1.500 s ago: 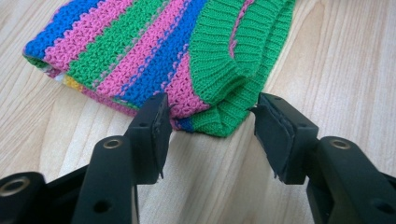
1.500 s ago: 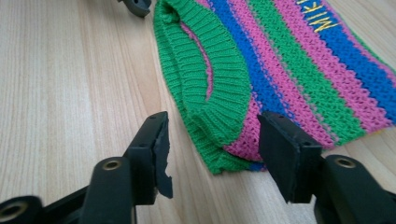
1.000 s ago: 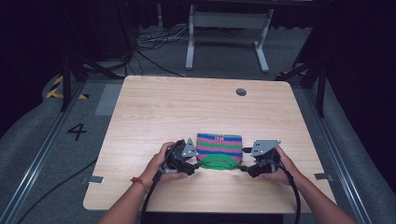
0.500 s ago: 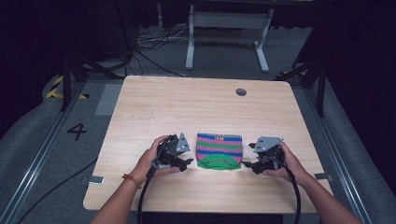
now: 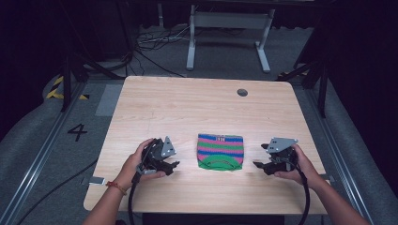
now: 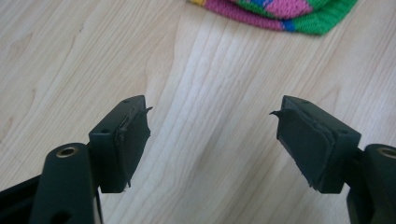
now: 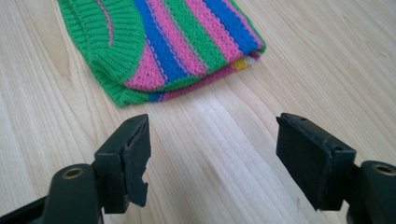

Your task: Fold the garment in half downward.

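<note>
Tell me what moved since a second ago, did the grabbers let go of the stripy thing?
Both pulled outward from the striped knit garment: the left gripper went left, the right gripper went right, jaws open and empty. The garment stayed folded on the table.

Green, pink and blue striped knit (image 5: 220, 151).

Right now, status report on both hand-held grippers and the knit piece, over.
Left hand-held gripper open, empty. Right hand-held gripper open, empty. Striped knit folded flat between them, untouched. Table otherwise bare.
</note>
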{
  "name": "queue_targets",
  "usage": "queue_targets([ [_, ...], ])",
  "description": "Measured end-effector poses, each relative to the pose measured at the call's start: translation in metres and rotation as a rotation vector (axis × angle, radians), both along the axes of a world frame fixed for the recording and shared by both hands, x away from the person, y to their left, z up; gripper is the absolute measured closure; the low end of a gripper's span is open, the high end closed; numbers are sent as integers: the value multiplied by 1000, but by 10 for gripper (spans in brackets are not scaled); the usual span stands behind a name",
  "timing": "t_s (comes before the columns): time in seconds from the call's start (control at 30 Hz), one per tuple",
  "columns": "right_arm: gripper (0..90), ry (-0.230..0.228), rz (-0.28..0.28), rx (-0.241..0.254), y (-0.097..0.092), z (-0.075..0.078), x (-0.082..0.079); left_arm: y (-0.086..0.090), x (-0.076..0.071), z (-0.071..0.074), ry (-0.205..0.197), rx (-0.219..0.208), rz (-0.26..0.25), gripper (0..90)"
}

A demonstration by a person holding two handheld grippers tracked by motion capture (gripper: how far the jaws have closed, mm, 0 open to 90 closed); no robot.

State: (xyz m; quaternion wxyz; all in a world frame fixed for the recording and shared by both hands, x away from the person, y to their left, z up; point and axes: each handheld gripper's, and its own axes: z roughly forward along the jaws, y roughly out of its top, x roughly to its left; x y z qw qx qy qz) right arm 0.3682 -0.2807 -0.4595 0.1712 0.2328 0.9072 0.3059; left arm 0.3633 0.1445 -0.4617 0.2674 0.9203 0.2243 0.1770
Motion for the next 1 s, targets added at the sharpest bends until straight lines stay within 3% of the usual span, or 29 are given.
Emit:
queue_targets([
  [0.33,259,2,-46,2,-24,-3,-7,23,-9,-5,14,-5,41,245],
  [0.43,253,-11,-69,6,-31,-5,-9,31,-12,-6,8,-28,66,250],
  [0.67,217,-24,-126,17,-48,-8,-13,48,-19,-12,22,-30,97,249],
  [1.0,229,-17,-148,20,-70,-15,-22,70,-28,-11,29,-51,146,239],
])
